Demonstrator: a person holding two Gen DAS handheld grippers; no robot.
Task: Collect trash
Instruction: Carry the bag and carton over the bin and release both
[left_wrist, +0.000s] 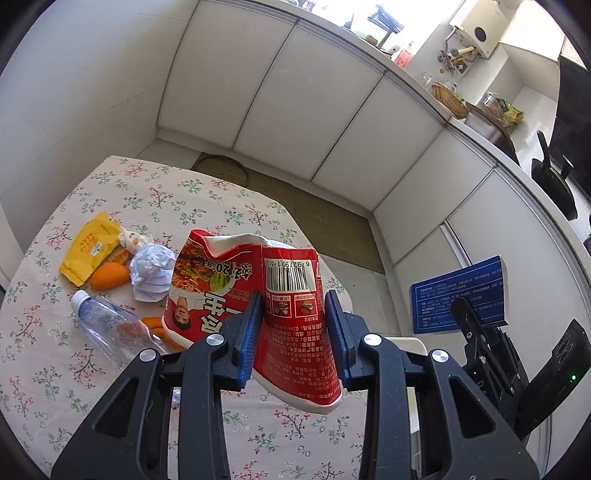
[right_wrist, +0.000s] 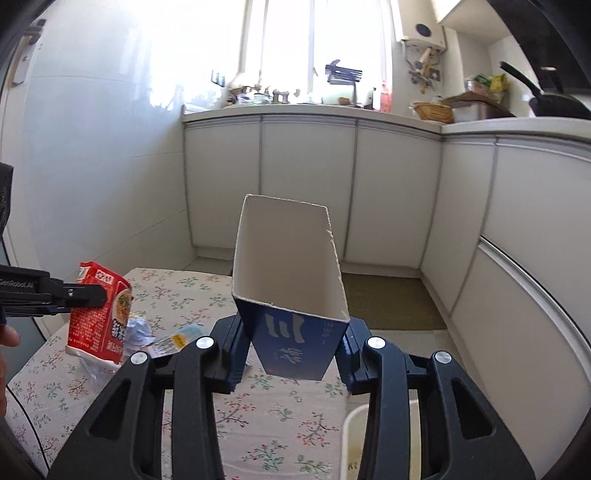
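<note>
**Two pieces of trash held aloft, more waiting on the table**

Two grippers are each carrying a piece of rubbish above the floral tablecloth (left_wrist: 110, 369). Starting at the left, the remaining litter is lying in a loose cluster on the cloth: a yellow wrapper (left_wrist: 90, 247), orange peel (left_wrist: 109, 276), a crumpled paper ball (left_wrist: 151, 271) and a clear plastic bottle (left_wrist: 110, 325) resting on its side, cap pointing away towards the far left.

Next, the left gripper (left_wrist: 293, 332) is clenching a crushed red noodle cup (left_wrist: 258, 291) between its blue pads. The cup is hanging clear of the table, dented and folded, its print upside down and its open mouth turned away from the camera.

Further right, the right gripper (right_wrist: 291, 354) is grasping an open blue carton (right_wrist: 291, 288) by its lower end. The carton's long axis is running up and away from the jaws, the white inside facing the lens and looking empty.

At the lower right of the right wrist view, the pale rim of a white container (right_wrist: 354, 417) is showing just beside the table edge, below and right of the carton. If that is the bin, it is lying closer to the right hand, so the carton would likely go in first, the cup having to travel rightward across the table.
</note>
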